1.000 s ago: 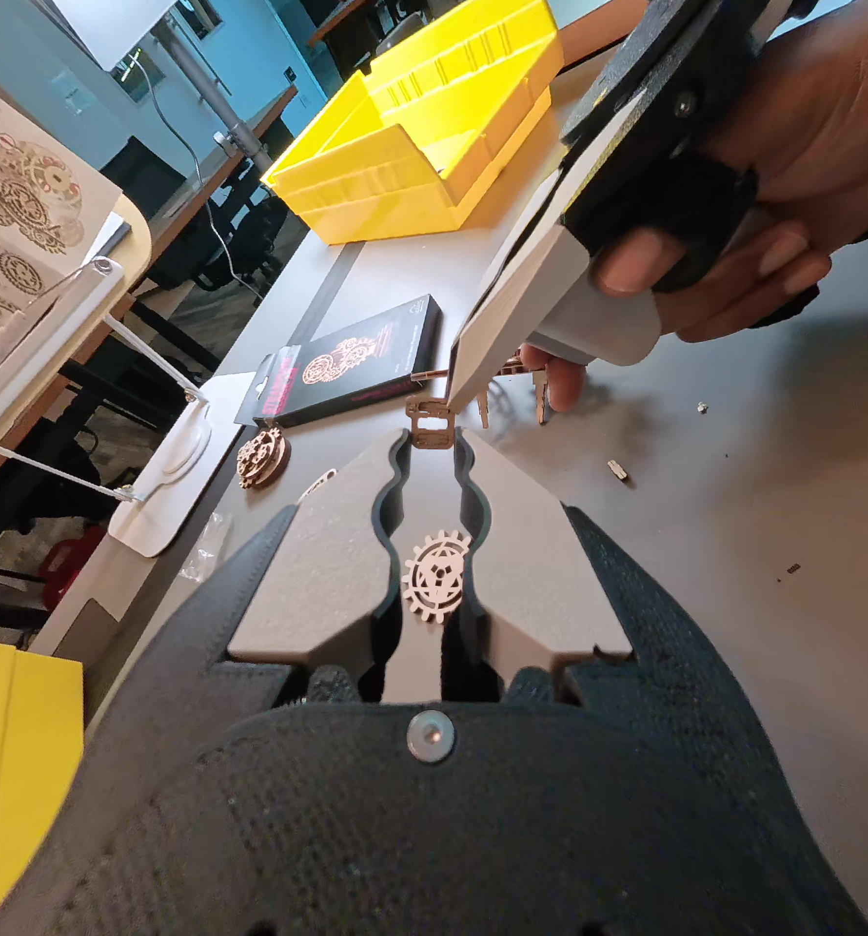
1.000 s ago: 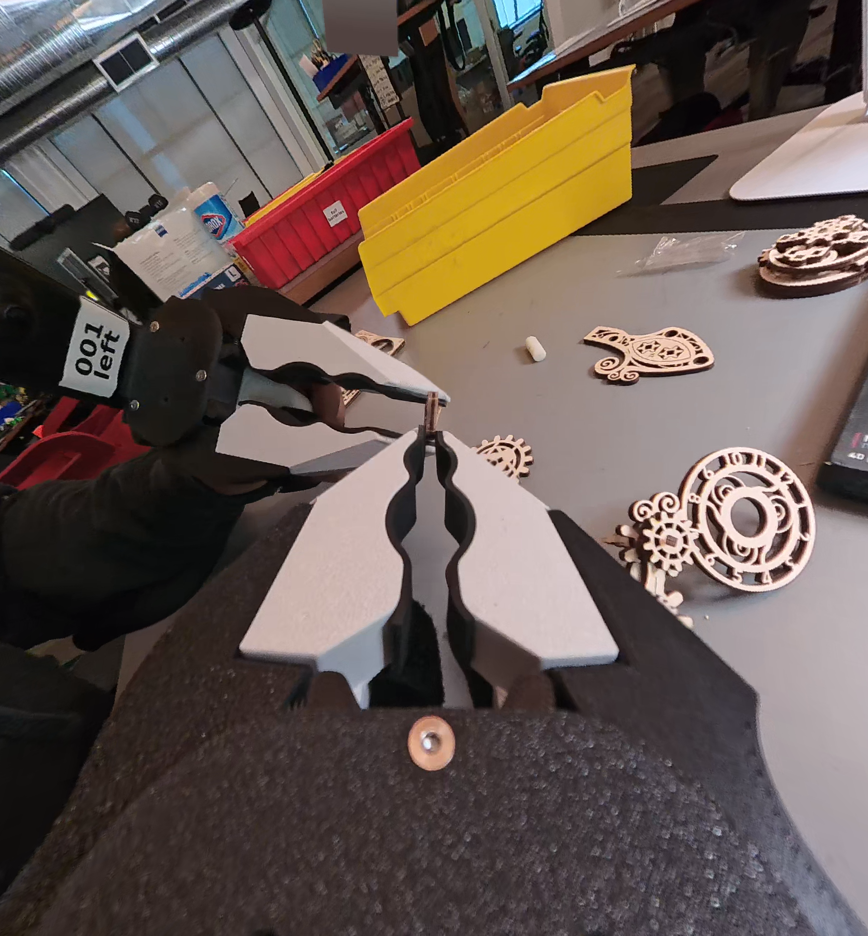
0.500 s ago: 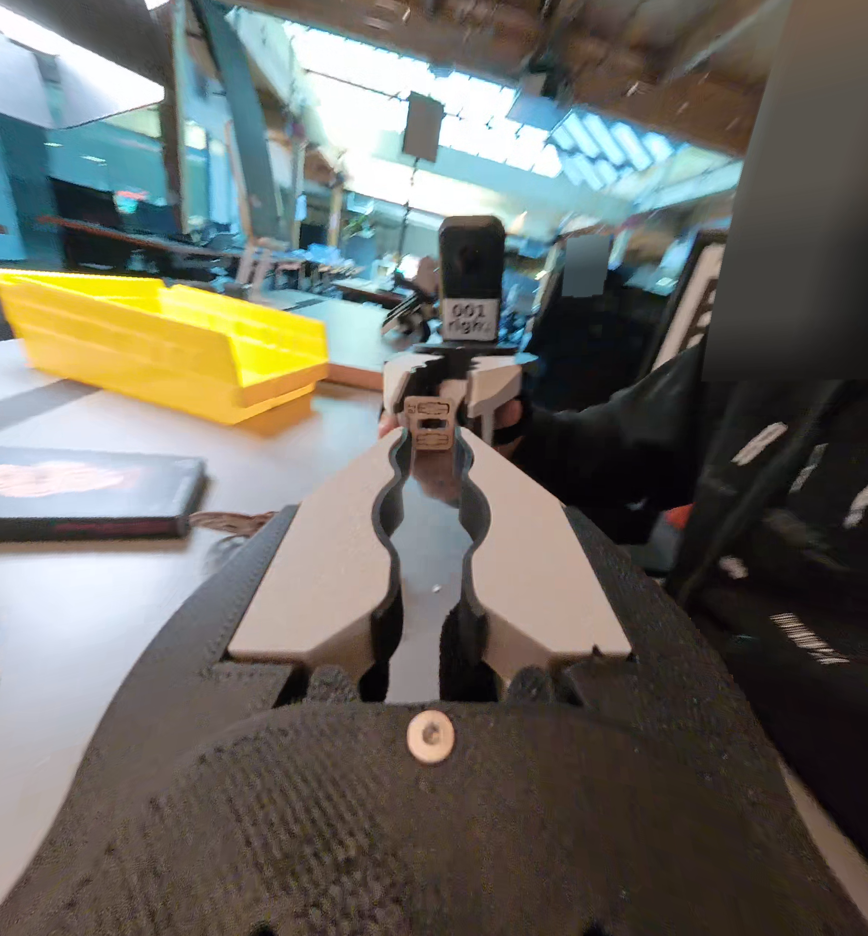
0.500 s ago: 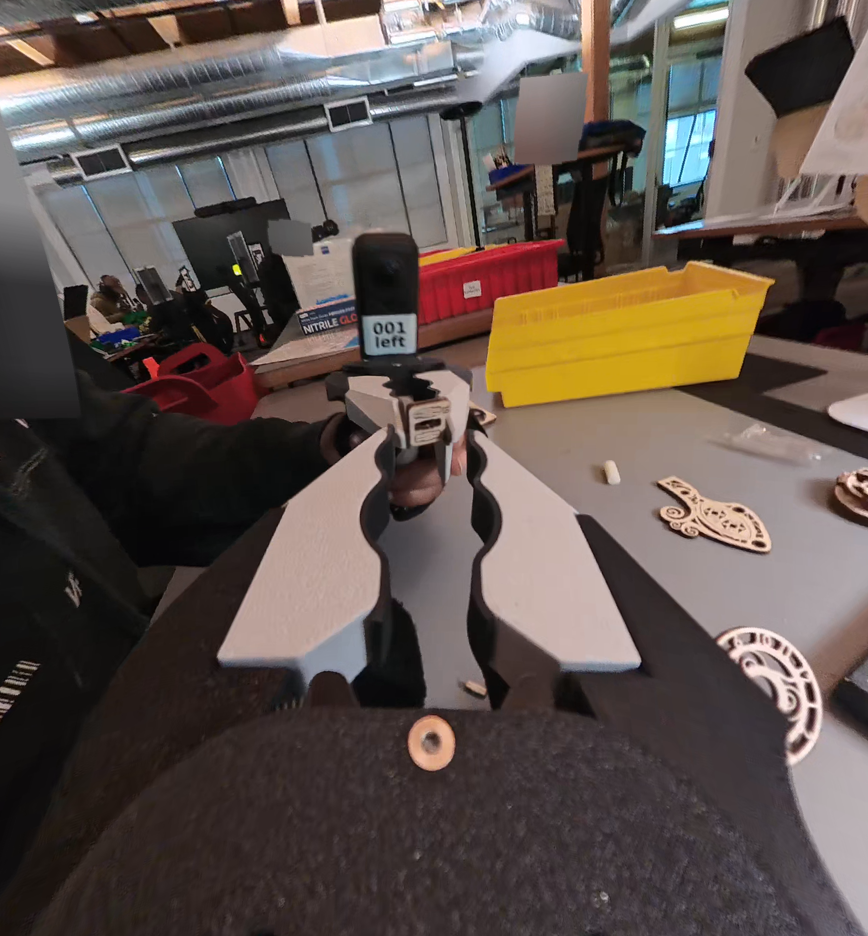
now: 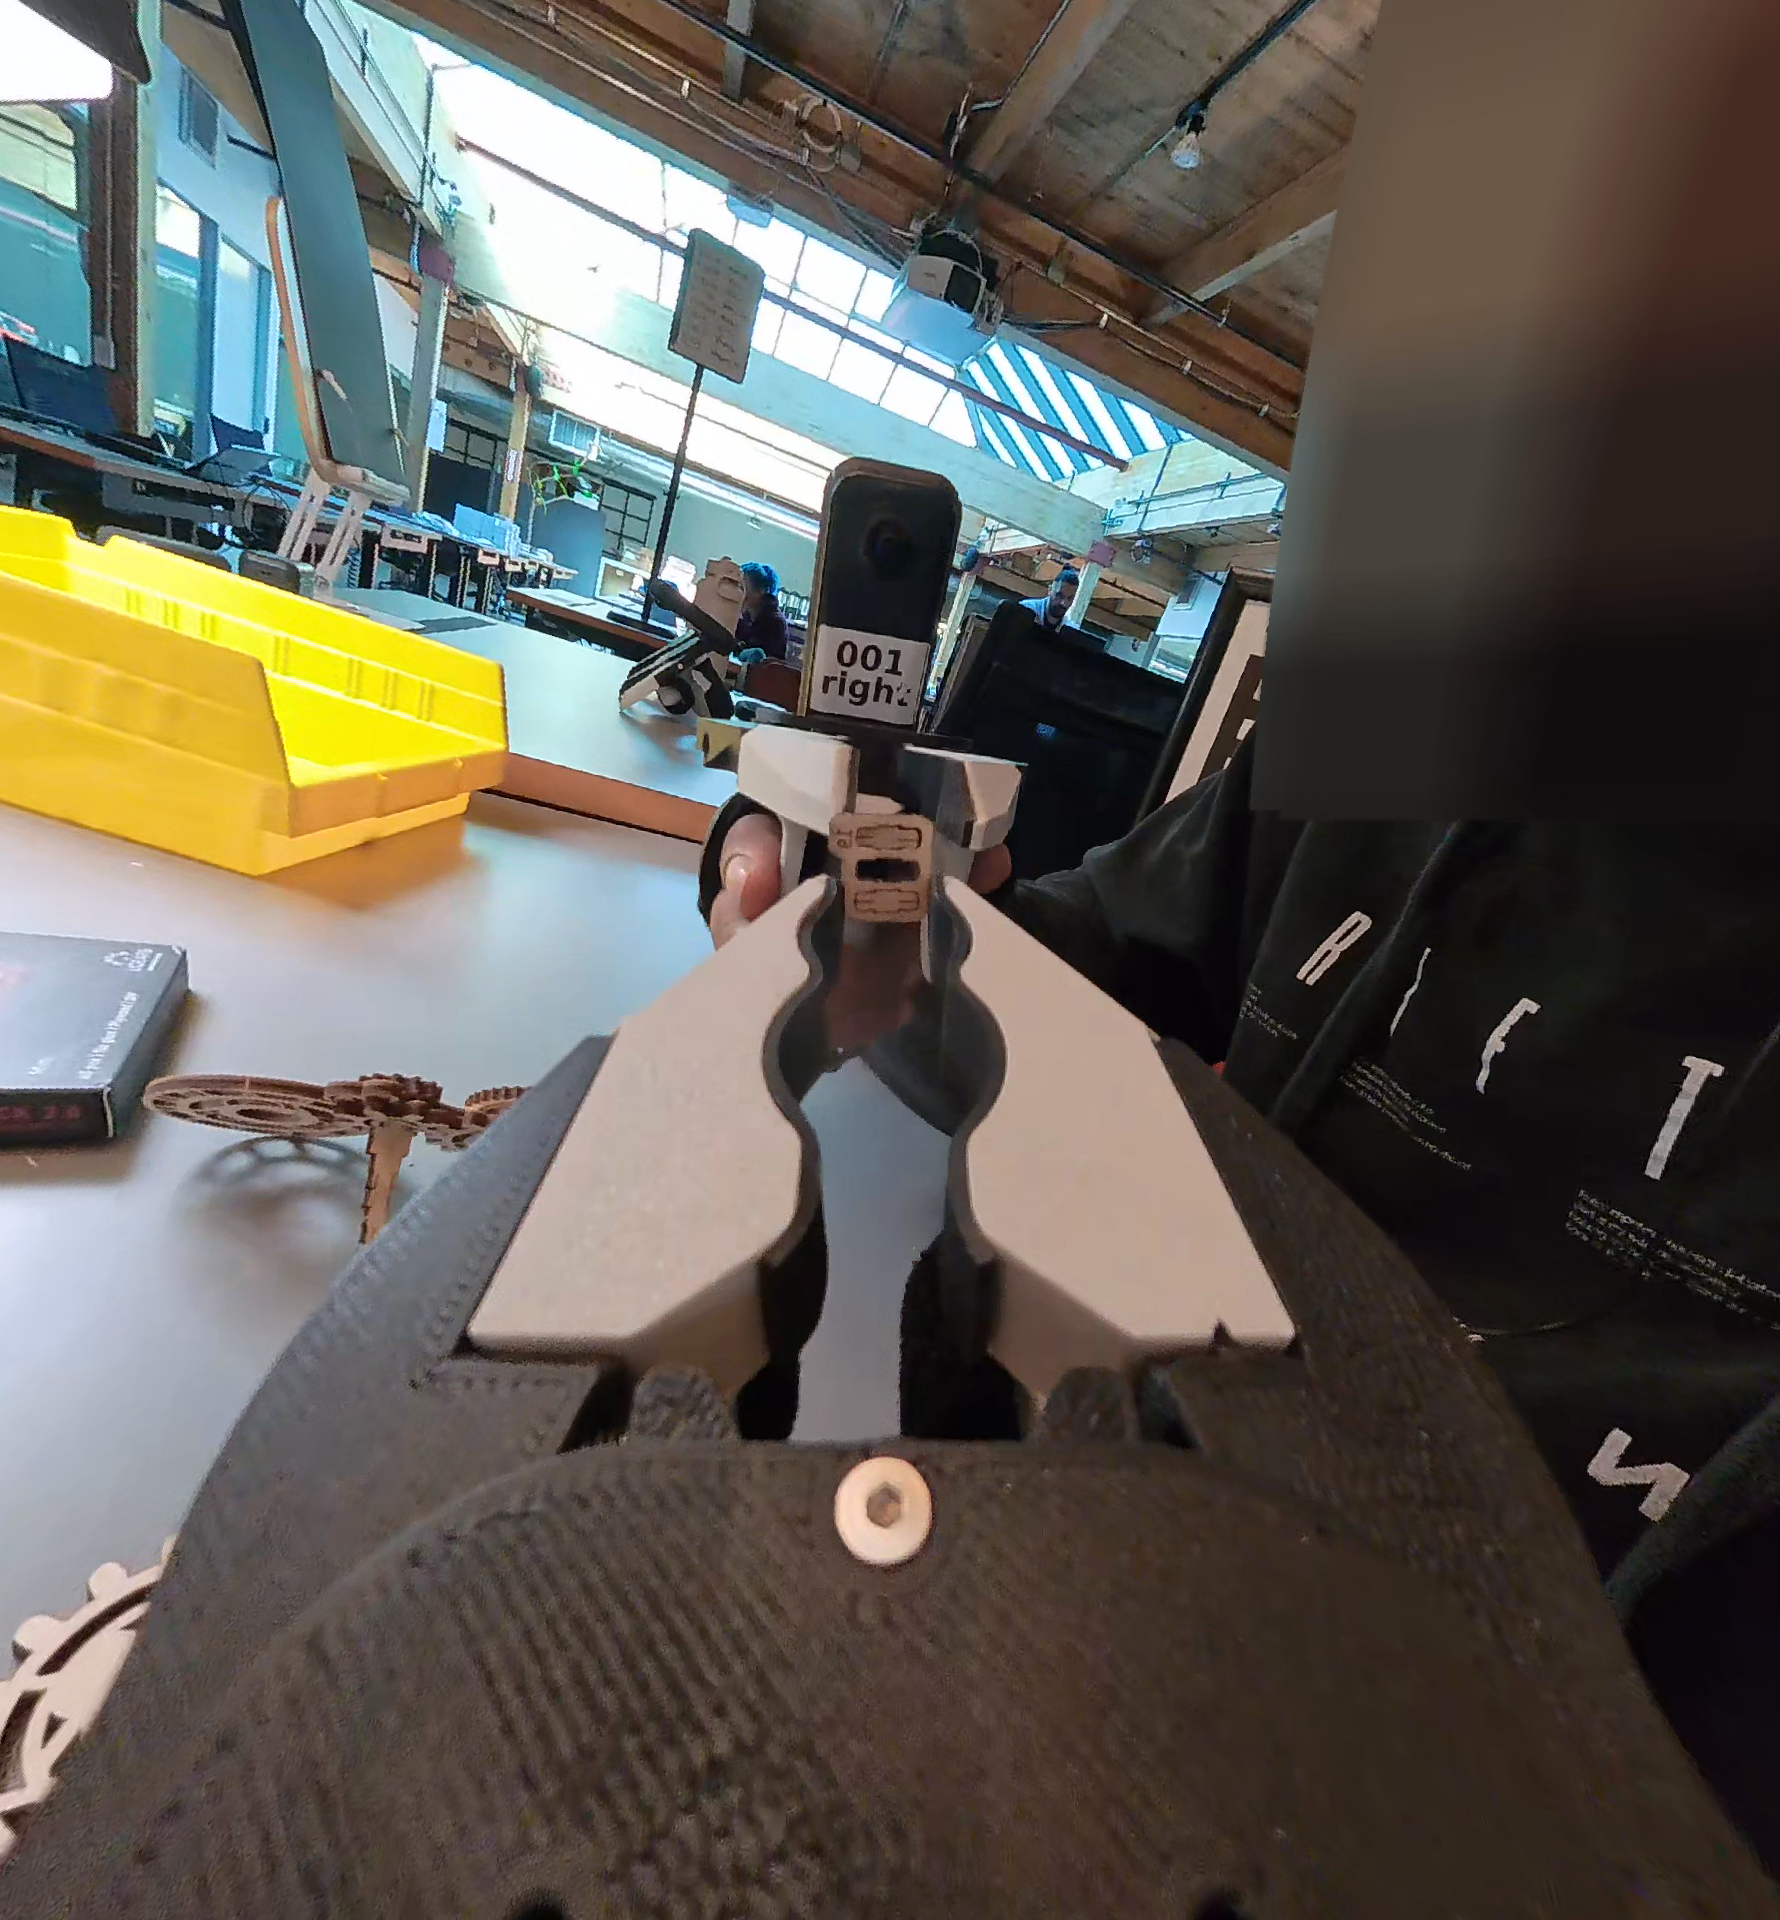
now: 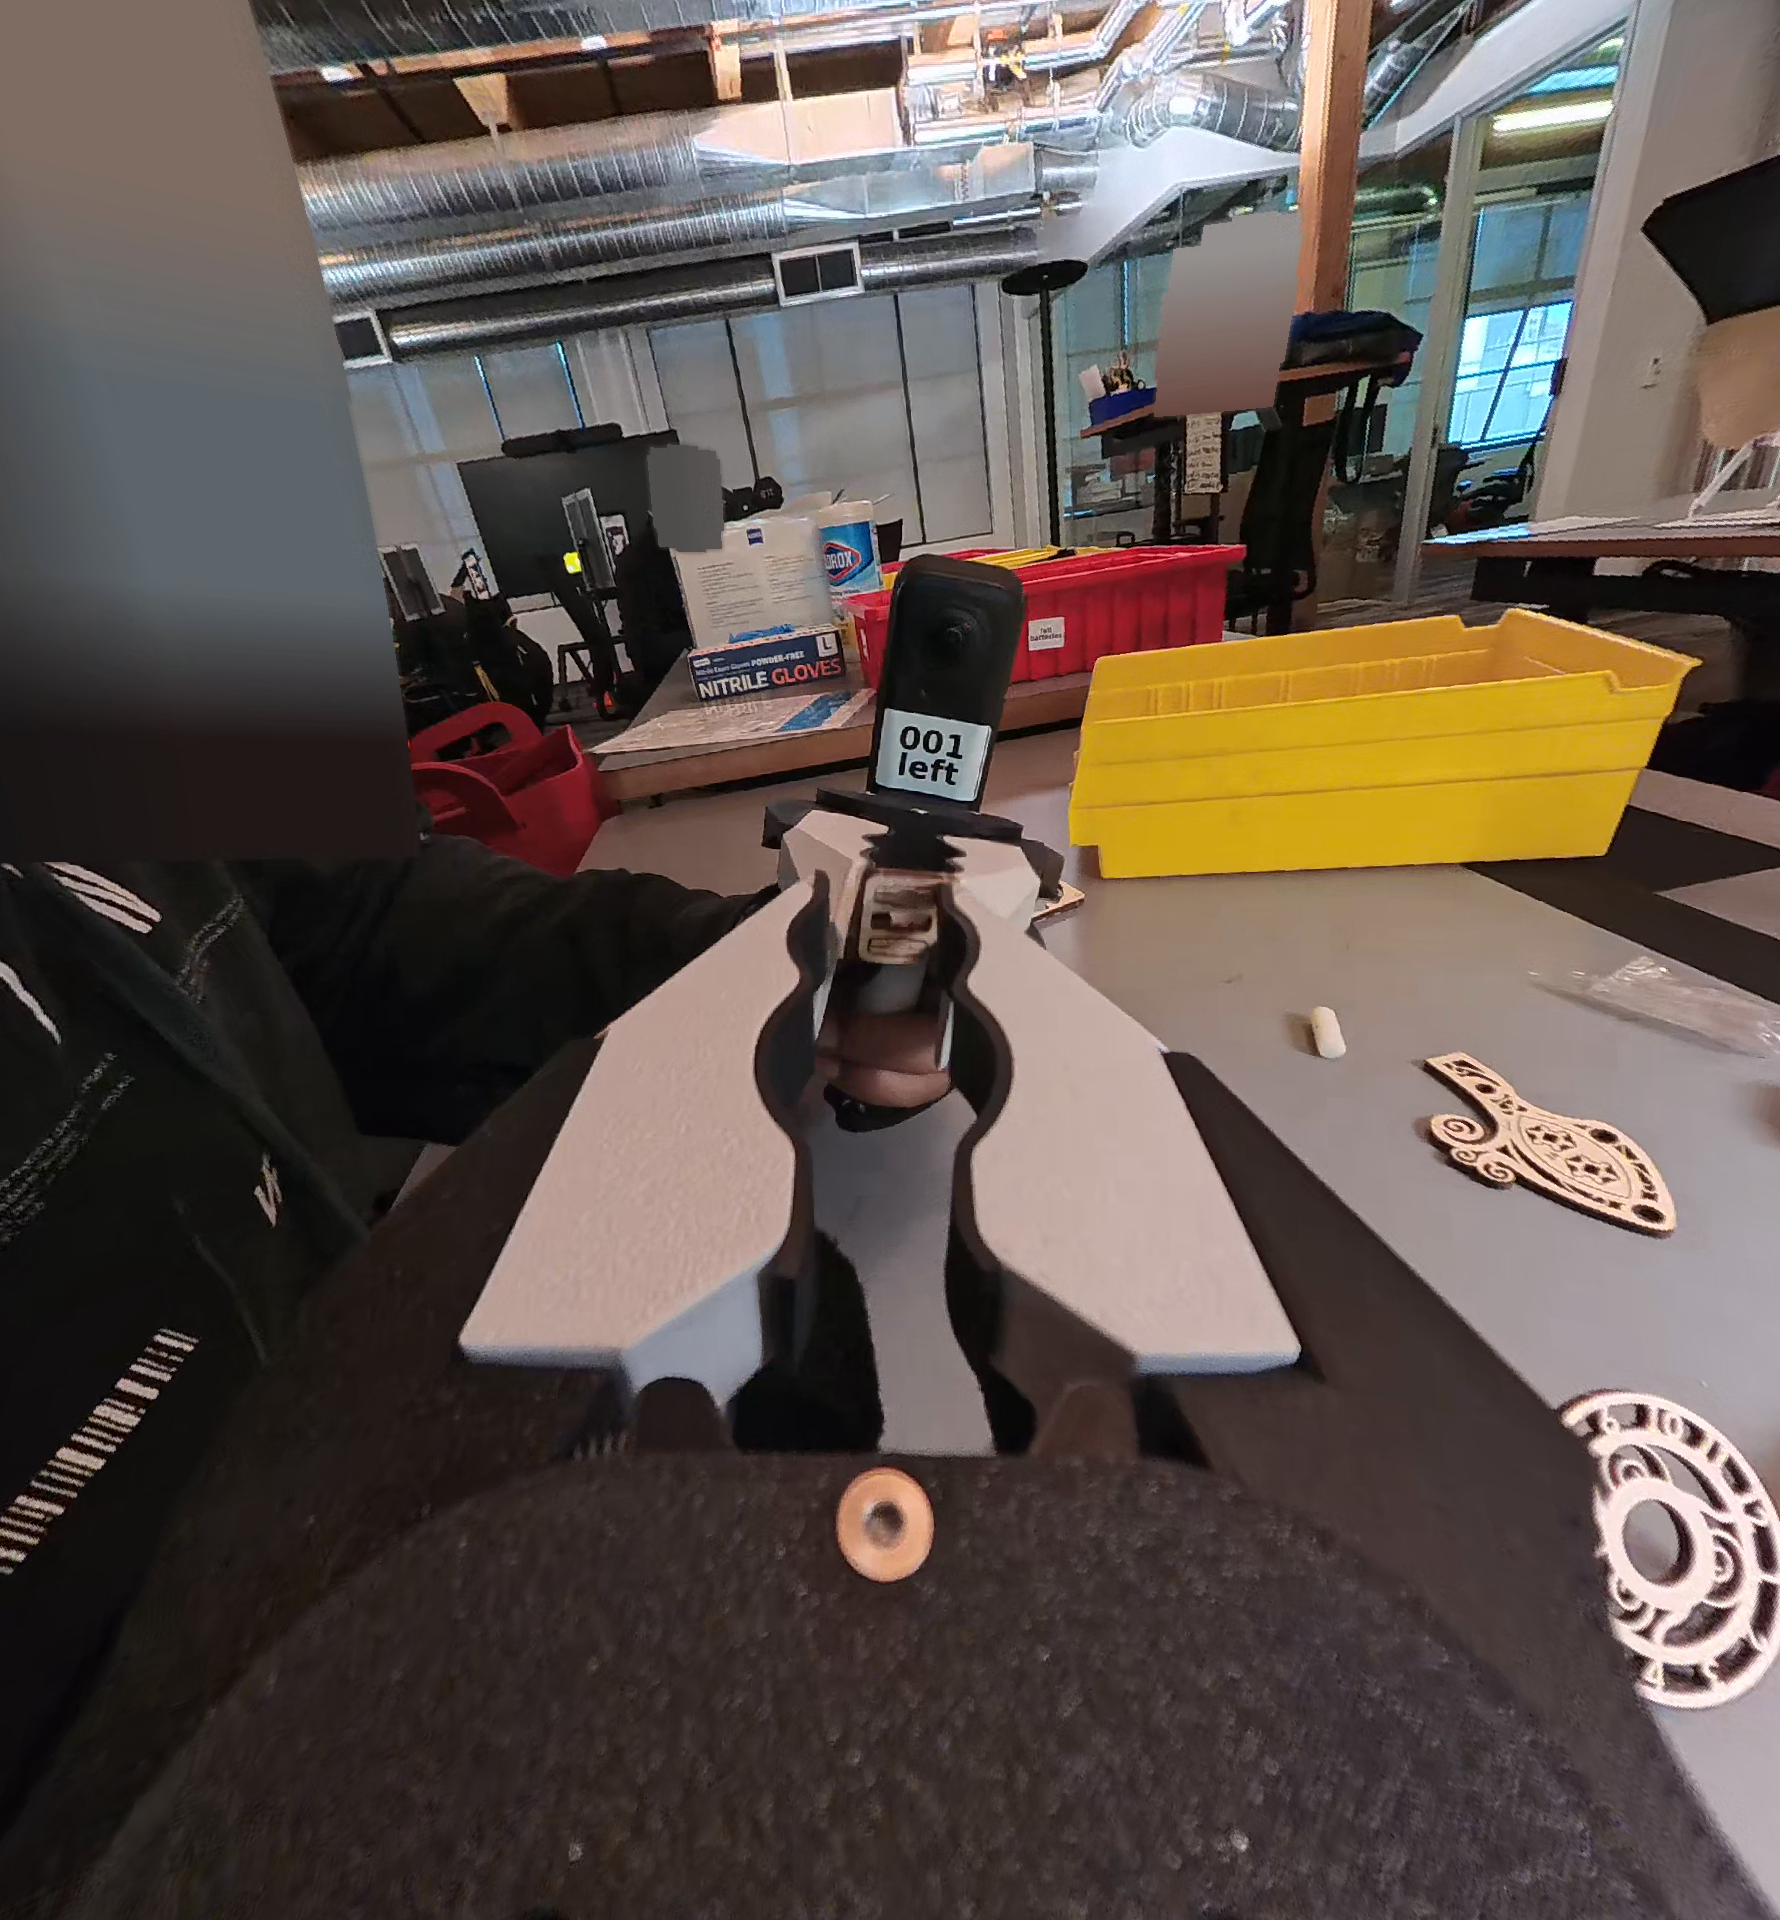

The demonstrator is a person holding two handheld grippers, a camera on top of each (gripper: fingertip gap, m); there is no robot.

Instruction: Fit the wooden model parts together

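A small slotted wooden piece [image 5: 881,868] is pinched between the tips of my left gripper [image 5: 881,894], held upright above the grey table [image 5: 242,1299]. My right gripper [image 5: 881,800] faces it head-on, close behind the piece, with its white fingers apart. In the right wrist view the same piece [image 6: 898,920] sits between the spread tips of my right gripper [image 6: 891,904], which do not clearly touch it, and the left gripper [image 6: 907,868] is straight behind it. A hand shows under each gripper.
A yellow bin [image 5: 190,707] [image 6: 1364,748] stands at the back of the table. A black box [image 5: 34,1029], a wooden gear assembly [image 5: 325,1107], an ornate flat part [image 6: 1551,1143], a round dial [image 6: 1686,1558] and a white peg [image 6: 1327,1034] lie on the table. The person's dark top is close by. My left and right fingertips are right by each other. From either gripper's tips it is about 15 cm to the wooden gear assembly [image 5: 325,1107].
Both grippers have tilted up from the table to face each other level. The right gripper's fingers have opened wider. The left gripper still holds the slotted piece.
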